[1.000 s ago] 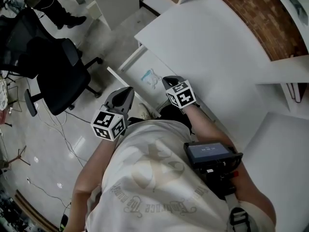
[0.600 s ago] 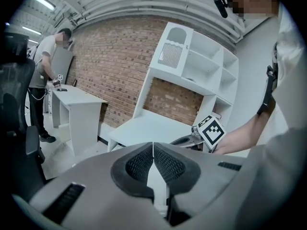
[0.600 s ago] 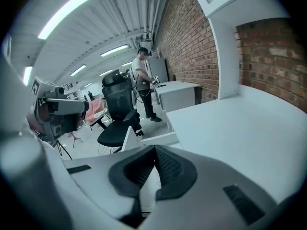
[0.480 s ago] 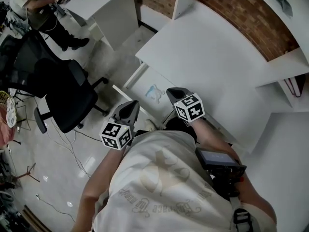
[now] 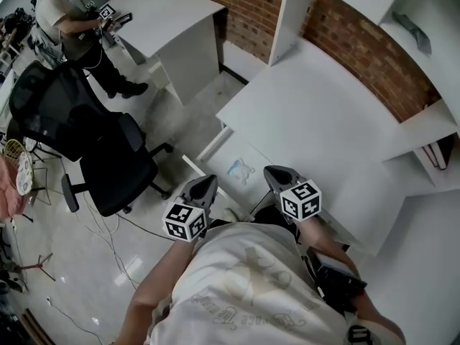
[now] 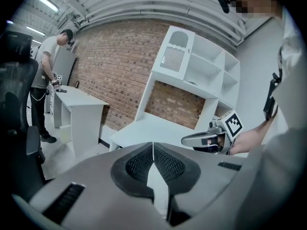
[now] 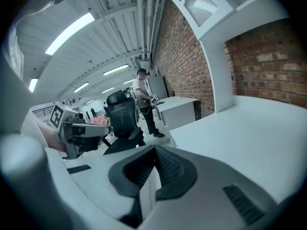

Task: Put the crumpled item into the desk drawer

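Note:
A small crumpled pale-blue item (image 5: 241, 169) lies inside the open white drawer (image 5: 224, 153) under the white desk (image 5: 316, 113). My left gripper (image 5: 206, 184) hovers just left of the drawer's front with its jaws shut and nothing between them. My right gripper (image 5: 273, 172) hangs at the drawer's right side by the desk edge, also shut and empty. In the left gripper view the pads (image 6: 142, 161) meet, and the right gripper (image 6: 204, 139) shows beyond them. The right gripper view shows its closed pads (image 7: 165, 164) and the left gripper (image 7: 81, 131) at its left.
A black office chair (image 5: 108, 167) stands on the floor left of the drawer, with cables (image 5: 108, 228) near it. Another white desk (image 5: 172, 20) stands farther back, with a person (image 5: 68, 27) beside it. A brick wall (image 5: 359, 56) and white shelves (image 5: 424, 131) back my desk.
The head view has swung up, so more of the room shows. Both grippers and the drawer sit lower and further right in the frame. The grippers keep their places beside the drawer and stay shut.

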{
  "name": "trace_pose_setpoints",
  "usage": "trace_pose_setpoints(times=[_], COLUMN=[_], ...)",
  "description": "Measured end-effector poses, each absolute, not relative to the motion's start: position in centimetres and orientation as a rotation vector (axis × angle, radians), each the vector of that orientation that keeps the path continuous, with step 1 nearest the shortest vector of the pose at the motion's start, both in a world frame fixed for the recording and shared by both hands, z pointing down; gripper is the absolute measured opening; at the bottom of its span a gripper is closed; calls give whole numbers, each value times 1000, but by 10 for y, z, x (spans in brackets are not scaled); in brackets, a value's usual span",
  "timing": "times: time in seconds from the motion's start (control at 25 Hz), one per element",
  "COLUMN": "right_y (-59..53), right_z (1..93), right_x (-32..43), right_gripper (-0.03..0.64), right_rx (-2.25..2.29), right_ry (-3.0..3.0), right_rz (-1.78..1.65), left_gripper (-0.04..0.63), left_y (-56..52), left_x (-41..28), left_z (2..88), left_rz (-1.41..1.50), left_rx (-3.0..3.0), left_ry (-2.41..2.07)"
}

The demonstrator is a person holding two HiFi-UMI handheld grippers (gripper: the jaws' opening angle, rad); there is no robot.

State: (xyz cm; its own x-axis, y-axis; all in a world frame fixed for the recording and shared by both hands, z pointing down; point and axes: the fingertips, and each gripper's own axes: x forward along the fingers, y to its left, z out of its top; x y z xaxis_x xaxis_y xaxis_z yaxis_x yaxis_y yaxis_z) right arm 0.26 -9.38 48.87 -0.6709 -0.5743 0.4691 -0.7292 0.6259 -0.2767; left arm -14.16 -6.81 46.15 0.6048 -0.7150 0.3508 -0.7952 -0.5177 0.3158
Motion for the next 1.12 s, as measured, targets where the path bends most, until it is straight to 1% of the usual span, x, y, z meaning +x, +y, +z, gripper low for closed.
trace_pose_setpoints(times=[0.28, 0.6, 1.12], right_y=[-75, -81, -89], right_z=[482, 476, 481], right_x=[14, 25, 15], right_gripper=[23, 23, 23], right_rx=[1060, 1120, 1133], right_ry=[-2542, -2542, -2558], right_rz=[656, 655, 719], left_gripper=[25, 25, 25], left_y=[-66, -71, -73], left_x=[-131, -117, -113], left_z=[464, 463, 469], left_rz=[248, 273, 281], left_rx=[2406, 2462, 2471], left_ry=[-1151, -1076, -1039])
